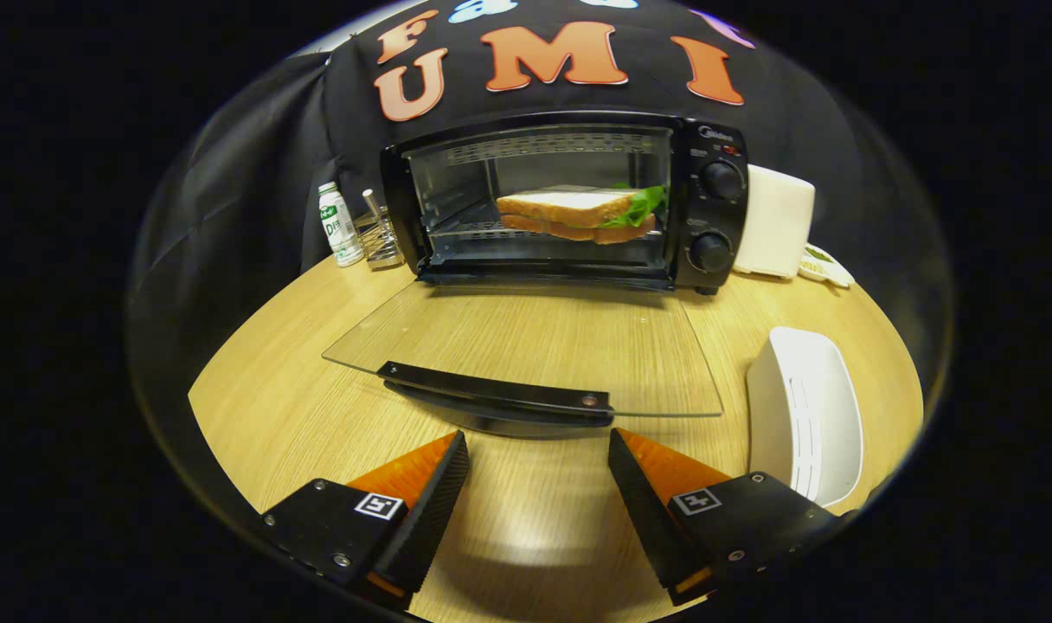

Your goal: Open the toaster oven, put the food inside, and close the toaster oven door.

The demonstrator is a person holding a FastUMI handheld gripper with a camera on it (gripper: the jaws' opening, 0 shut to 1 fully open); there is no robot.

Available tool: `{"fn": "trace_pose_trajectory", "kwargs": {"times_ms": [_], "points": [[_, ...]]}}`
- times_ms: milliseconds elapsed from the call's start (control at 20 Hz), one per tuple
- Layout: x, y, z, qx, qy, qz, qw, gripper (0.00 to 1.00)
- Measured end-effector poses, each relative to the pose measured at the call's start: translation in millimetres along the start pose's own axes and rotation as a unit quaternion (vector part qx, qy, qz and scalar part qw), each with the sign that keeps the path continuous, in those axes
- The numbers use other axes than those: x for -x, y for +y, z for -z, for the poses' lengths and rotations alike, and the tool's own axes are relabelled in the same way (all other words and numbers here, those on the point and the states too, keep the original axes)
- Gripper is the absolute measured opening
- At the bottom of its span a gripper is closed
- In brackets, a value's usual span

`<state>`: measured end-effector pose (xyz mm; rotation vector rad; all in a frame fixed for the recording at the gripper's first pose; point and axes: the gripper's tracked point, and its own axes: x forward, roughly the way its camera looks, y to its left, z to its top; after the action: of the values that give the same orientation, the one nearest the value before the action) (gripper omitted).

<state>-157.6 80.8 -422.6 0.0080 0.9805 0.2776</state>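
Gripper view: sandwich (578, 215) already on rack inside toaster oven (569, 201), upper centre of frame. Glass door (526, 346) down flat on table (275, 407), handle (496, 394) just ahead of open, empty gripper (539, 454). Best to hook under handle and lift slowly, evenly.

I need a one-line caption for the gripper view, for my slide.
Open gripper faces the lowered glass door of the toaster oven; sandwich sits inside on the rack.
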Motion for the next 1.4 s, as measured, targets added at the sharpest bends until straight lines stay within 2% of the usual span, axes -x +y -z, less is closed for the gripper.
{"fn": "trace_pose_trajectory", "kwargs": {"times_ms": [150,250,400,700,1050,1150,1300,1400], "points": [[-4,13,-1,0.048,0.006,0.006,0.999,0.99],[-7,16,-11,0.057,-0.009,0.004,0.998,0.99],[-12,18,-37,0.022,-0.025,-0.013,0.999,0.99],[-9,-8,-107,-0.015,-0.099,0.022,0.995,0.99],[-1,-26,-184,-0.004,-0.180,0.065,0.982,0.98],[5,-26,-206,-0.010,-0.206,0.062,0.977,0.98],[33,-27,-244,-0.011,-0.257,0.062,0.964,0.98],[67,-30,-275,0.003,-0.304,0.072,0.950,0.98]]}}
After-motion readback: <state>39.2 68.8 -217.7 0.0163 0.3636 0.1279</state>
